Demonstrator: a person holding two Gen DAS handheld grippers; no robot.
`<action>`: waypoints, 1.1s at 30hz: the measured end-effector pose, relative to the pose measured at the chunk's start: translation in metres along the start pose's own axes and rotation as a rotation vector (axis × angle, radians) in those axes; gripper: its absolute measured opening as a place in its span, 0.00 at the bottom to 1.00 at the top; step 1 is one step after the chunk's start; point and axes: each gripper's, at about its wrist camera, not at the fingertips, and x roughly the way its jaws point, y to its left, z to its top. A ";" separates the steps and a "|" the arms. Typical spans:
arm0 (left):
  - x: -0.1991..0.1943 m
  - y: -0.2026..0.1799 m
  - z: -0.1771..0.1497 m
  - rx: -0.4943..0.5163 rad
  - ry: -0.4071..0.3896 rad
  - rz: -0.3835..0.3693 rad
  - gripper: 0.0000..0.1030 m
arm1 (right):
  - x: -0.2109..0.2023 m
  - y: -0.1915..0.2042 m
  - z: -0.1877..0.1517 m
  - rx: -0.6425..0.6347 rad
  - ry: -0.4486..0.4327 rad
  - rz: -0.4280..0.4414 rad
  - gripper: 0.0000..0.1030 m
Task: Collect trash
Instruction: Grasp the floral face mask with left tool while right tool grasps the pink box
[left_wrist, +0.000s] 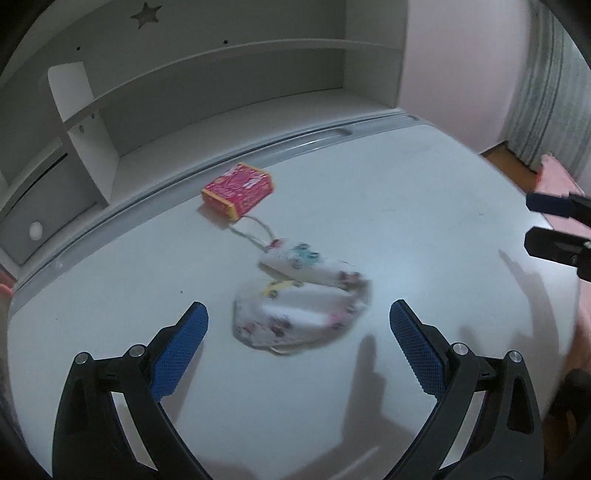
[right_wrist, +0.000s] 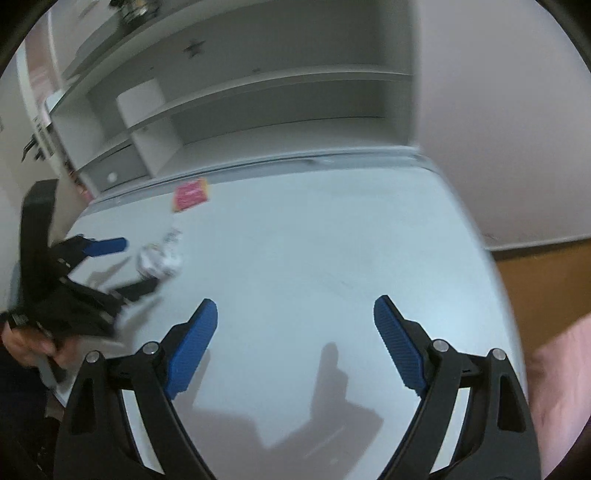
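Blue ribbed pads on the left tool (left_wrist: 298, 321) stood wide apart and held nothing, hovering just short of the crumpled printed face mask (left_wrist: 301, 308) on the white table (left_wrist: 424, 206). The mask lay straight ahead between the line of the two fingers, its long axis running roughly across the opening, so the left hand was plainly the nearer one (a short push forward and a squeeze looked like all the grasp would need). Its ear loop trailed away toward the red and yellow carton (left_wrist: 239, 191), which sat farther back near the table's rear edge. The right tool (right_wrist: 295, 319), equally wide open and empty, hung over bare table well to the right of both pieces.
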 end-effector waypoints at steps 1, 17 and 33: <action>0.002 0.001 0.002 -0.004 -0.004 -0.012 0.93 | 0.008 0.008 0.011 -0.010 0.010 0.015 0.81; -0.069 0.054 -0.066 -0.130 -0.008 -0.001 0.25 | 0.145 0.121 0.106 -0.193 0.201 0.030 0.81; -0.074 0.057 -0.071 -0.188 -0.032 -0.004 0.25 | 0.079 0.088 0.064 -0.157 0.113 -0.001 0.50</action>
